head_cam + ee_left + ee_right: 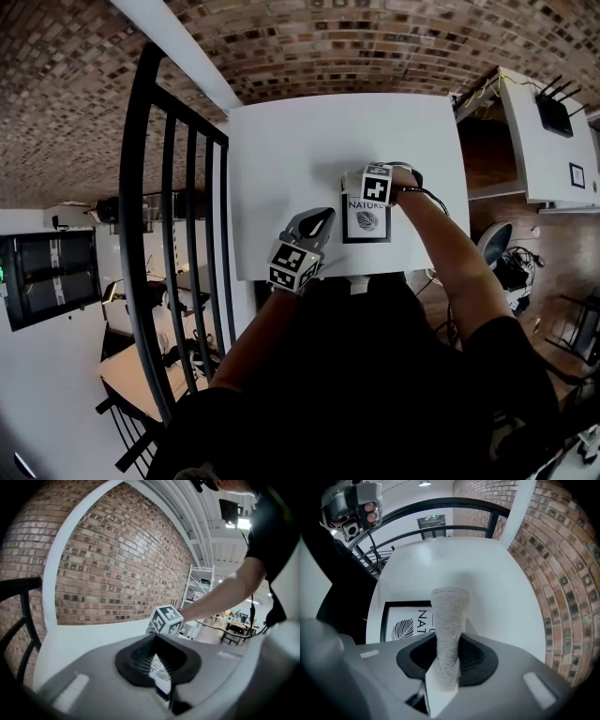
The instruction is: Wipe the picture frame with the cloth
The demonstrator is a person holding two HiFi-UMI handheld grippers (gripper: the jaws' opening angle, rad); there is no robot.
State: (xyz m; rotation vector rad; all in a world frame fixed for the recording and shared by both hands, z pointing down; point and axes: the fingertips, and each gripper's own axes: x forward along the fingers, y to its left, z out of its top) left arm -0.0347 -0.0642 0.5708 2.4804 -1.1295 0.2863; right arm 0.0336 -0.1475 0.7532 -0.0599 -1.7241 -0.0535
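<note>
A black picture frame (367, 225) with a white leaf print lies flat near the front edge of the white table (291, 150). My right gripper (364, 187) is over the frame's far end, shut on a rolled grey cloth (450, 616). The cloth's tip rests at the frame's (401, 620) top edge, beside the lettering. My left gripper (322, 220) is at the frame's left side. Its jaws stand nearly together, with the frame's (159, 672) black edge and print showing between them. It looks shut on that edge.
A black metal railing (178, 234) runs along the table's left side. A brick wall (117, 573) stands behind the table. Beyond the right edge is a white cabinet (539, 141), with a chair and cables on the floor below.
</note>
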